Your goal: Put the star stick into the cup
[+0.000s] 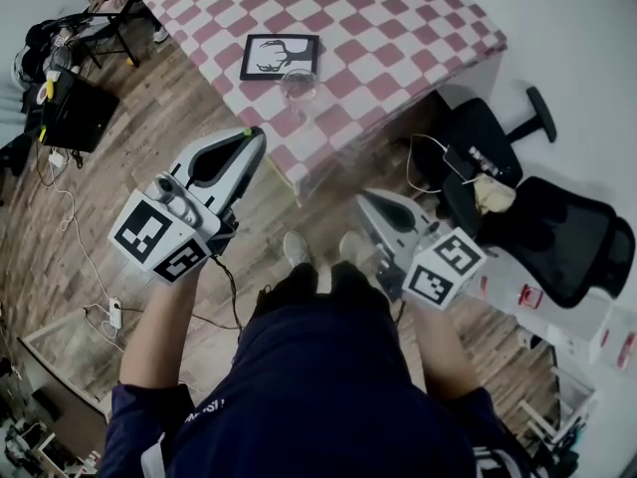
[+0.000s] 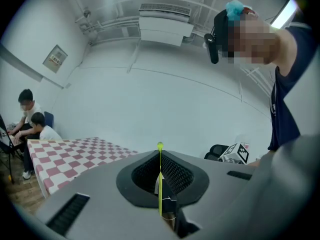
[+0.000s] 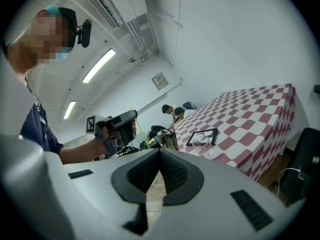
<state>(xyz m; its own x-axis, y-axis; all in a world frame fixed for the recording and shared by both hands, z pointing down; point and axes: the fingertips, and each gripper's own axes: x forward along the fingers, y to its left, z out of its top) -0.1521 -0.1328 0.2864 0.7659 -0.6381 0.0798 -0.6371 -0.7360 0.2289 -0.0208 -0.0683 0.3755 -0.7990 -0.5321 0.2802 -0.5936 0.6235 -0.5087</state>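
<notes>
Transport step: the left gripper [image 2: 160, 154] pinches a thin yellow-green stick [image 2: 160, 181], probably the star stick, well away from the clear glass cup [image 1: 299, 83]. The right gripper [image 3: 159, 153], equally far from the cup, is pressed together on nothing. Next, carry the stick over the cup and lower it in.

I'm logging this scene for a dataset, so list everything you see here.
table: 1, red-and-white checked, ahead
picture: 1, black frame, on table
cup: 1, clear, on table beside picture
chairs: 2, black, right of table
seated people: 2, white tops, table's far end
stick: 1, yellow-green, between left gripper's jaws
left gripper: 1, grey, shut on stick
right gripper: 1, grey, shut, empty
</notes>
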